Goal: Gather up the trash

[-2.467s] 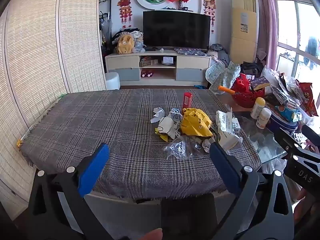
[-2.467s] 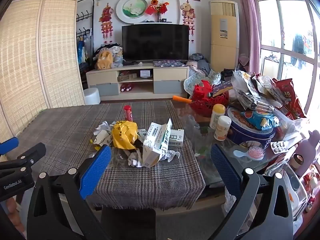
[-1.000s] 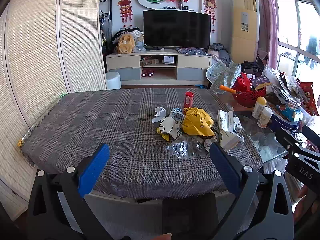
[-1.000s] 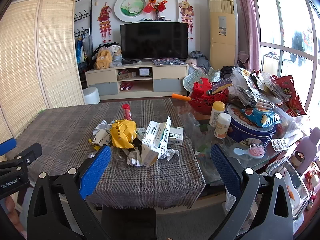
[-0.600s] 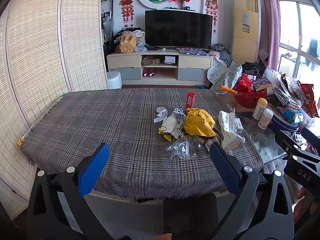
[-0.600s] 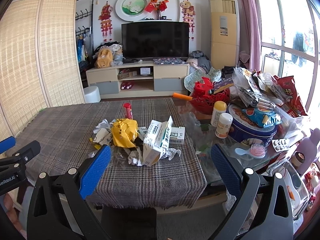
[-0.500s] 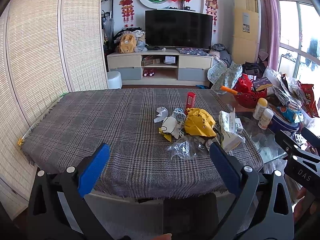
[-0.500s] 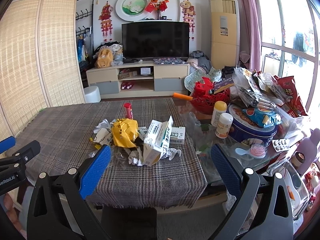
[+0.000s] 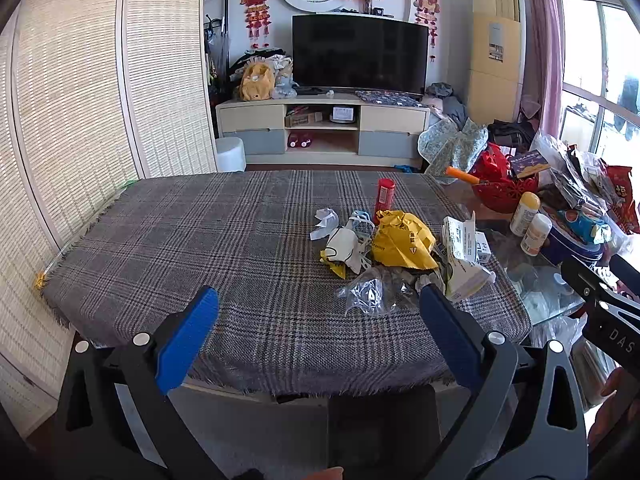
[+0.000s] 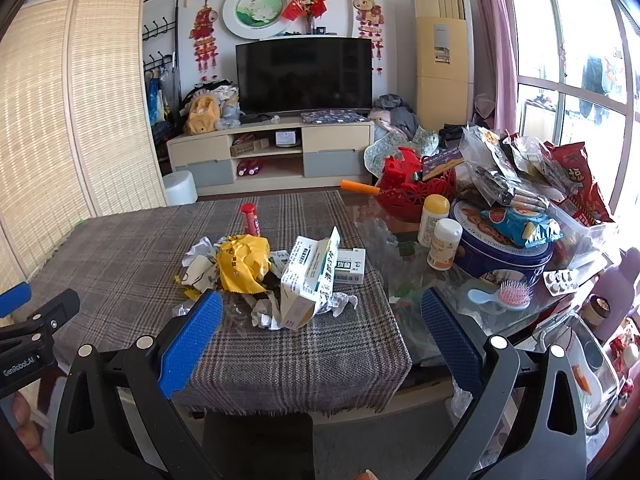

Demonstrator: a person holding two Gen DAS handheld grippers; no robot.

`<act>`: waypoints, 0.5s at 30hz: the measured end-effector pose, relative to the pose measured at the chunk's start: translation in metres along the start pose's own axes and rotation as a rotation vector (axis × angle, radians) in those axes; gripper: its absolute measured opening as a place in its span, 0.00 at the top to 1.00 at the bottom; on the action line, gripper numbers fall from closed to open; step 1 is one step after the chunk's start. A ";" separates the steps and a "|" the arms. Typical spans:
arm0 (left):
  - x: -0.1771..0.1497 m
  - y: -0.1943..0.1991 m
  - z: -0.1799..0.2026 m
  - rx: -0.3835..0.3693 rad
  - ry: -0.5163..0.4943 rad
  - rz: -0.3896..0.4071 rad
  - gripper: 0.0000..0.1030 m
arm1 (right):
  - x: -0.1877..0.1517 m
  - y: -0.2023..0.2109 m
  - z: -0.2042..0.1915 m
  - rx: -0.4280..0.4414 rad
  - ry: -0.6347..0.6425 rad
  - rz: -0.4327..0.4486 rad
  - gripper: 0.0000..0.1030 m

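Note:
A pile of trash lies on the plaid tablecloth (image 9: pixel 200 240): a crumpled yellow wrapper (image 9: pixel 402 240) (image 10: pixel 242 264), white paper scraps (image 9: pixel 340 242), a clear plastic wrapper (image 9: pixel 370 292), an opened white medicine box (image 9: pixel 460 256) (image 10: pixel 312 280) and a red tube (image 9: pixel 385 196) (image 10: pixel 251 218) standing upright. My left gripper (image 9: pixel 318 312) is open and empty, near the table's front edge, short of the pile. My right gripper (image 10: pixel 320 312) is open and empty, also short of the pile.
To the right stand a blue biscuit tin (image 10: pixel 500 248), two pill bottles (image 10: pixel 442 242), a red basket (image 10: pixel 412 192), snack bags (image 10: pixel 520 172) and a pink hairbrush (image 10: pixel 508 294). A TV cabinet (image 9: pixel 324 128) is behind. A bamboo screen (image 9: pixel 80 120) is at the left.
Both grippers have drifted slightly, so the view shifts a little. Nothing on the table has moved, and both stay open.

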State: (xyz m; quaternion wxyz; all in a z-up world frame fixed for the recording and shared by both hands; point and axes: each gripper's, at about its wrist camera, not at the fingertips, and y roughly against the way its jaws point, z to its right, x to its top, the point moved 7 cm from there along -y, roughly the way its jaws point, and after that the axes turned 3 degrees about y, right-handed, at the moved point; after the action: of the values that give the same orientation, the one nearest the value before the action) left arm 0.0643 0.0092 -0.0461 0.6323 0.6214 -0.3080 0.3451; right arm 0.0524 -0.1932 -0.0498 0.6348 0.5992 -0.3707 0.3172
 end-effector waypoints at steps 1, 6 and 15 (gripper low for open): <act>-0.001 -0.002 0.001 0.000 0.000 -0.003 0.08 | -0.001 -0.002 0.001 -0.001 0.001 -0.005 0.03; -0.006 -0.014 0.001 -0.004 -0.005 -0.032 0.08 | -0.006 -0.012 -0.001 0.025 0.003 -0.034 0.03; -0.025 -0.045 -0.004 -0.001 -0.035 -0.115 0.08 | -0.023 -0.045 0.010 0.032 -0.028 -0.133 0.03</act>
State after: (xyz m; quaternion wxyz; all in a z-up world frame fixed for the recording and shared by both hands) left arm 0.0866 0.0123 -0.0925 0.6459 0.6437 -0.2830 0.2974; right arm 0.0773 -0.2063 -0.0933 0.6396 0.6369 -0.3338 0.2717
